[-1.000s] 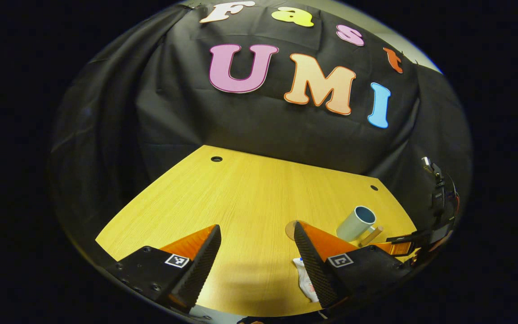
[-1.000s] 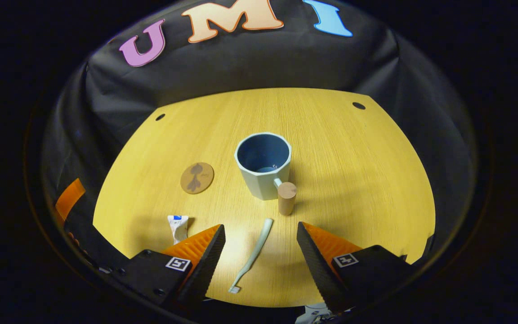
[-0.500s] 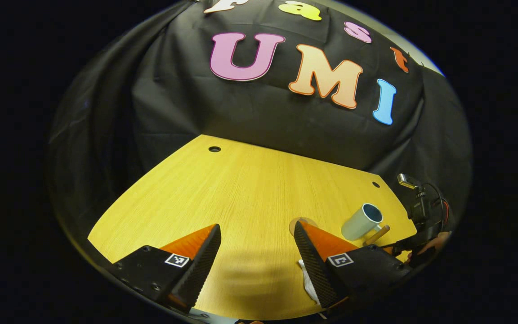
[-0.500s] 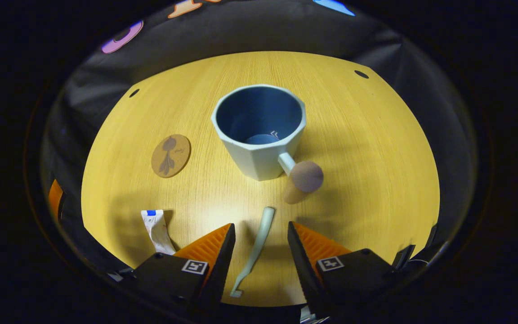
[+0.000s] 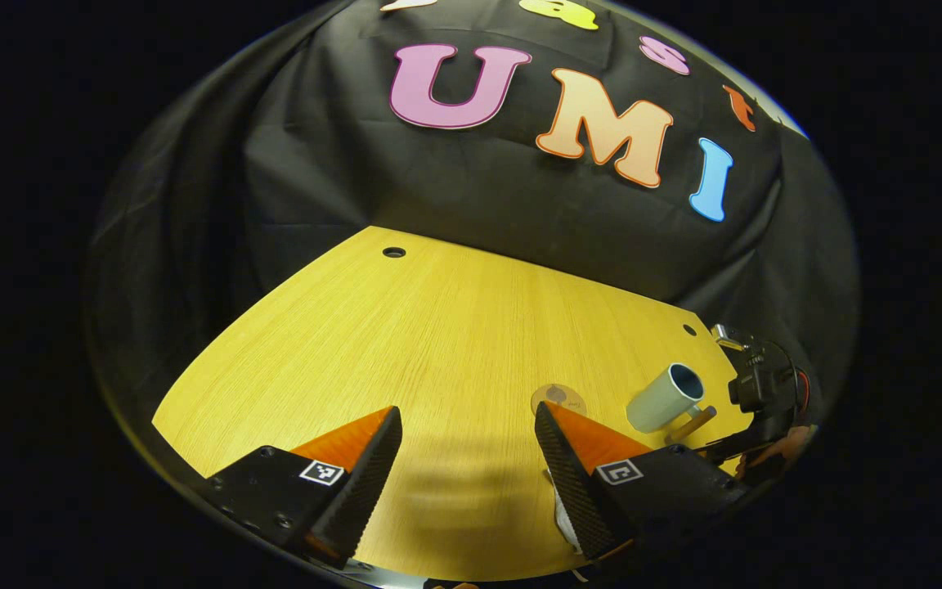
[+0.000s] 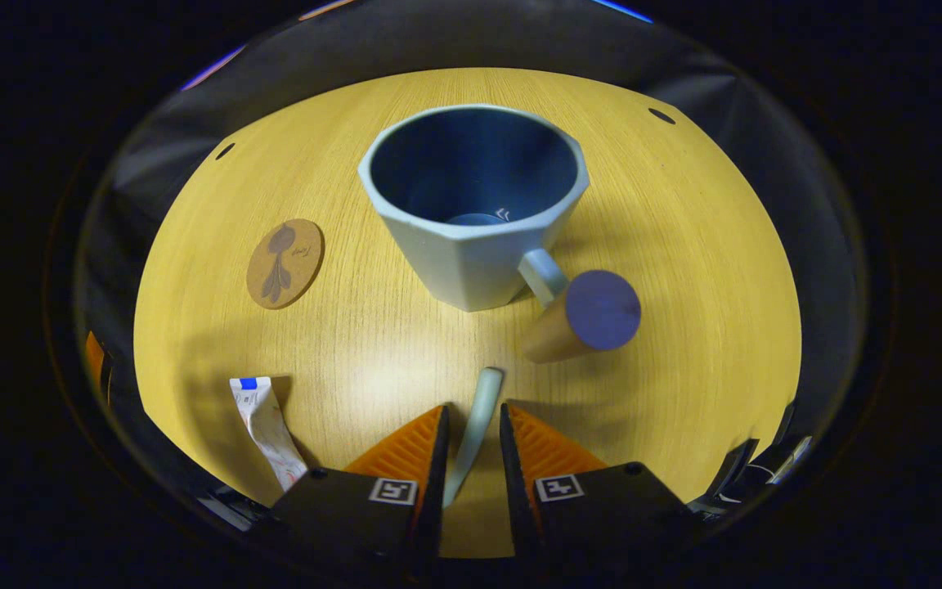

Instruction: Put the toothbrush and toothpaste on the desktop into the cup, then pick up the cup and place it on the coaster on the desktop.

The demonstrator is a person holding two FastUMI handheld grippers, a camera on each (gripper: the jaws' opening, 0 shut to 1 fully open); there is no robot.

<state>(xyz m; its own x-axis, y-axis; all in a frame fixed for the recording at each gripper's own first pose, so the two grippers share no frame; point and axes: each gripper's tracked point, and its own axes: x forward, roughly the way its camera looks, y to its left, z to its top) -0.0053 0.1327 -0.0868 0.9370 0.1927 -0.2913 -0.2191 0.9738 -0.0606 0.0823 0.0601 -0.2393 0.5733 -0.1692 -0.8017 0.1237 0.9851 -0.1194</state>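
In the right gripper view, a pale blue cup with a wooden handle stands upright mid-table. The pale green toothbrush lies flat in front of it. My right gripper straddles the handle end, open by a narrow gap, with a little space on each side. The toothpaste tube lies to the left, and a round brown coaster sits beyond it. In the left gripper view, my left gripper hovers wide open over bare table. The toothpaste peeks out beside its right finger, and the cup and coaster lie to the right.
The yellow wooden tabletop has small cable holes near its back corners. Black cloth walls close it in at the back and sides. In the left gripper view, the right gripper and the hand holding it are at the far right, beside the cup.
My right gripper moved down and forward over the toothbrush, and its fingers narrowed from wide open to a slim gap around it. My left gripper drifted slightly and stays open.
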